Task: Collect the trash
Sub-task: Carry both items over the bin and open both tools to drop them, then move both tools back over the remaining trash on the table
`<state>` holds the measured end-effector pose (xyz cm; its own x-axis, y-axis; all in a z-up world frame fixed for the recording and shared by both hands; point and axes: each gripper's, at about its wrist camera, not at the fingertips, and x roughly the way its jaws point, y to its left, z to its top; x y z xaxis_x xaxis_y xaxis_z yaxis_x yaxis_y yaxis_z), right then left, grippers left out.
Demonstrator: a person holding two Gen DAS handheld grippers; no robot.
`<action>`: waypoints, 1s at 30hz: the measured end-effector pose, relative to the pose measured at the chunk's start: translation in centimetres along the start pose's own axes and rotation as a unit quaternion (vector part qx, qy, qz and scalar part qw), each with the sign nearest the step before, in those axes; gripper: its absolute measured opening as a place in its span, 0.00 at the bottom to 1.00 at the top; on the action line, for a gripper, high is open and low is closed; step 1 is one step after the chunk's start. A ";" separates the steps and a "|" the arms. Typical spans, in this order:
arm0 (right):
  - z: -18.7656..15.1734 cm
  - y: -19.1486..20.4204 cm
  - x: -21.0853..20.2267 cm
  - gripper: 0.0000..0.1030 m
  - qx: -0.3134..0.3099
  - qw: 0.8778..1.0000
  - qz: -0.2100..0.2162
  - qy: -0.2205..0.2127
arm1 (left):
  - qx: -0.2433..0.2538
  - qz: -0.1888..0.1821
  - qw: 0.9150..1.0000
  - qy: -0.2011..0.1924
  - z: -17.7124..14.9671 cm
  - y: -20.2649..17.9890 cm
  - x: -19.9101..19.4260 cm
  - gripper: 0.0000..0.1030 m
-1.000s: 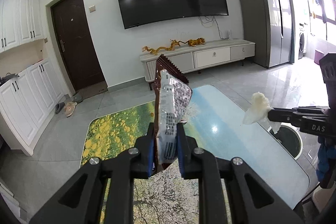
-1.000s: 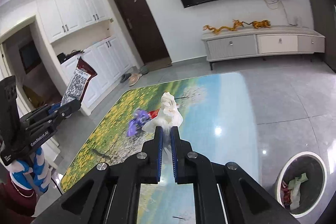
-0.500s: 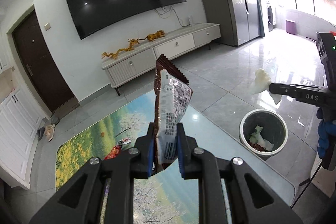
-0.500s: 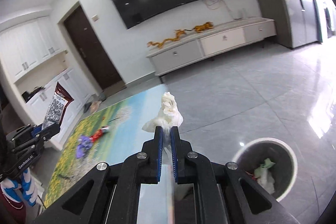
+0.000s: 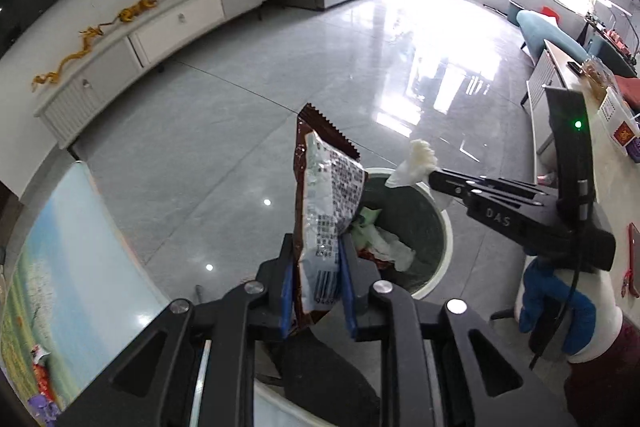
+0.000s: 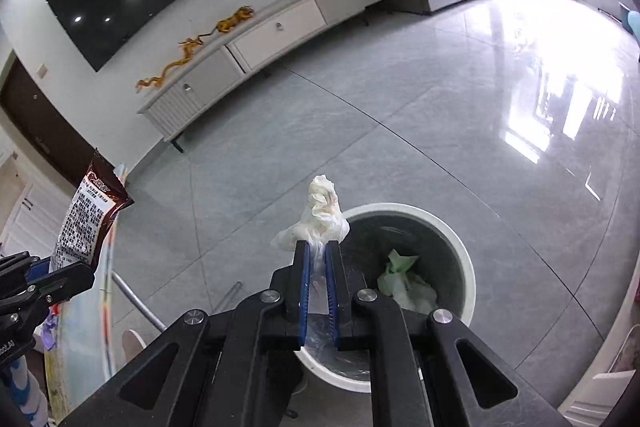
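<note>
A brown and silver snack wrapper (image 5: 328, 187) stands upright between the pads of my left gripper (image 5: 316, 247), whose jaws are opening while the pads still touch it. The wrapper hangs over the near-left edge of a round white-rimmed trash bin (image 5: 448, 227) on the floor. My right gripper (image 6: 316, 251) is shut on a crumpled white tissue (image 6: 322, 211) above the bin's (image 6: 468, 267) left rim. In the left wrist view the right gripper (image 5: 434, 179) reaches in from the right with the tissue (image 5: 414, 163). In the right wrist view the wrapper (image 6: 88, 215) shows at far left.
Green and white scraps (image 5: 384, 243) lie inside the bin. A glass table with a landscape print (image 5: 72, 247) sits at the left, with a red scrap (image 5: 40, 375) on it. A white TV cabinet (image 5: 160, 27) lines the far wall. A gloved hand (image 5: 556, 299) holds the right gripper.
Both grippers swung right, away from the table, and tipped down over the trash bin, which now lies right beneath them. The wrapper and the tissue stayed in the jaws.
</note>
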<state>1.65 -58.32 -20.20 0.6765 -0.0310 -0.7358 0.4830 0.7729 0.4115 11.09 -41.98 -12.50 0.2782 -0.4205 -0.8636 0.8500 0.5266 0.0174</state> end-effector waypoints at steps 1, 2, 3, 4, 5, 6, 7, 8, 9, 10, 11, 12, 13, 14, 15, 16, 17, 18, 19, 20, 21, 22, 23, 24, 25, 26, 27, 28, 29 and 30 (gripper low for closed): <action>-0.1 -0.8 0.7 0.09 0.006 1.000 -0.005 0.007 | 0.002 -0.011 1.000 0.007 0.5 -0.5 1.2 0.19; -0.2 -1.3 1.3 0.10 0.011 1.000 -0.008 0.013 | 0.002 -0.019 1.000 0.013 0.7 -0.9 2.2 0.20; -0.2 -1.9 2.0 0.10 0.016 1.000 -0.013 0.021 | -0.001 -0.030 0.999 0.020 1.0 -1.3 3.2 0.20; -0.3 -2.3 2.5 0.10 0.020 0.999 -0.017 0.026 | -0.005 -0.044 0.999 0.024 1.2 -1.5 4.0 0.23; -0.3 -2.7 2.9 0.10 0.023 0.999 -0.021 0.030 | -0.010 -0.056 0.998 0.029 1.4 -1.7 4.6 0.28; -0.4 -3.0 3.3 0.10 0.025 0.999 -0.025 0.035 | -0.015 -0.064 0.997 0.032 1.6 -1.7 5.2 0.30; -0.7 -3.2 3.4 0.11 0.027 0.999 -0.029 0.038 | -0.018 -0.068 0.997 0.033 1.9 -1.8 5.7 0.31; -0.8 -3.3 3.6 0.16 0.029 0.998 -0.032 0.041 | -0.022 -0.075 0.996 0.033 2.0 -1.8 6.0 0.36; -0.9 -3.5 3.8 0.25 0.031 0.998 -0.037 0.043 | -0.027 -0.081 0.996 0.033 2.4 -1.9 6.3 0.39; -1.0 -3.7 3.8 0.28 0.034 0.998 -0.041 0.043 | -0.031 -0.084 0.995 0.032 2.6 -1.7 6.4 0.43; -1.0 -3.8 3.8 0.34 0.036 0.998 -0.042 0.043 | -0.034 -0.087 0.995 0.028 3.0 -1.5 6.4 0.44; -0.9 -3.8 3.8 0.35 0.039 0.998 -0.041 0.042 | -0.038 -0.089 0.995 0.026 3.1 -1.5 6.3 0.44; -0.9 -3.7 3.7 0.35 0.040 0.998 -0.040 0.042 | -0.040 -0.089 0.995 0.024 3.1 -1.4 6.1 0.44; -0.9 -3.7 3.5 0.35 0.041 0.998 -0.039 0.040 | -0.041 -0.085 0.995 0.020 3.2 -1.1 5.8 0.44; -0.8 -3.6 3.2 0.37 0.041 0.998 -0.038 0.038 | -0.042 -0.078 0.996 0.014 3.1 -0.9 5.2 0.44; -0.7 -3.5 2.8 0.37 0.041 0.998 -0.037 0.034 | -0.045 -0.072 0.996 0.007 2.9 -0.5 4.7 0.44; -0.5 -3.1 2.3 0.39 0.040 0.998 -0.035 0.028 | -0.049 -0.069 0.996 0.000 2.9 -0.2 4.1 0.44; -0.3 -2.7 1.8 0.41 0.039 0.999 -0.032 0.022 | -0.054 -0.063 0.996 -0.009 2.7 0.3 3.1 0.44; -0.2 -2.2 0.9 0.42 0.036 0.999 -0.027 0.013 | -0.059 -0.057 0.996 -0.019 2.4 0.7 2.1 0.44; 0.0 -1.6 0.2 0.44 0.033 0.999 -0.022 0.005 | -0.063 -0.049 0.996 -0.028 2.1 1.2 1.1 0.44; 0.0 -0.9 -0.5 0.46 0.029 0.999 -0.017 -0.003 | -0.067 -0.040 0.996 -0.040 1.7 1.6 -0.1 0.44; 0.2 -0.1 -1.4 0.46 0.023 1.000 -0.010 -0.012 | -0.069 -0.032 0.996 -0.052 1.2 2.1 -1.3 0.44; 0.2 0.9 -2.4 0.47 0.014 1.000 -0.003 -0.022 | -0.071 -0.021 0.995 -0.062 0.8 2.5 -2.4 0.44; 0.3 2.0 -3.4 0.47 0.004 1.000 0.004 -0.031 | -0.075 -0.008 0.994 -0.074 0.3 3.0 -3.7 0.44; 0.5 3.0 -4.2 0.47 -0.005 0.999 0.011 -0.038 | -0.081 0.004 0.993 -0.083 -0.3 3.6 -4.9 0.44; 0.7 4.0 -5.2 0.47 -0.014 0.999 0.020 -0.047 | -0.087 0.011 0.992 -0.093 -0.9 4.3 -6.1 0.44; 0.8 5.2 -6.2 0.47 -0.024 0.998 0.027 -0.057 | -0.094 0.017 0.990 -0.102 -1.7 5.0 -7.4 0.44; 0.9 6.3 -7.2 0.47 -0.036 0.997 0.034 -0.067 | -0.101 0.027 0.988 -0.111 -2.4 5.6 -8.6 0.44; 1.0 7.5 -8.3 0.49 -0.046 0.995 0.041 -0.078 | -0.108 0.038 0.986 -0.122 -3.0 6.3 -9.9 0.44; 1.0 8.7 -9.2 0.50 -0.055 0.993 0.048 -0.087 | -0.115 0.050 0.983 -0.136 -4.0 7.0 -11.3 0.44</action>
<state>0.18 -51.96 -9.27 0.8076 -0.0551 -0.5871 0.3533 0.8424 0.4069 12.14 -30.58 -4.58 0.4907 -0.5243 -0.6959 0.6973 0.7152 -0.0472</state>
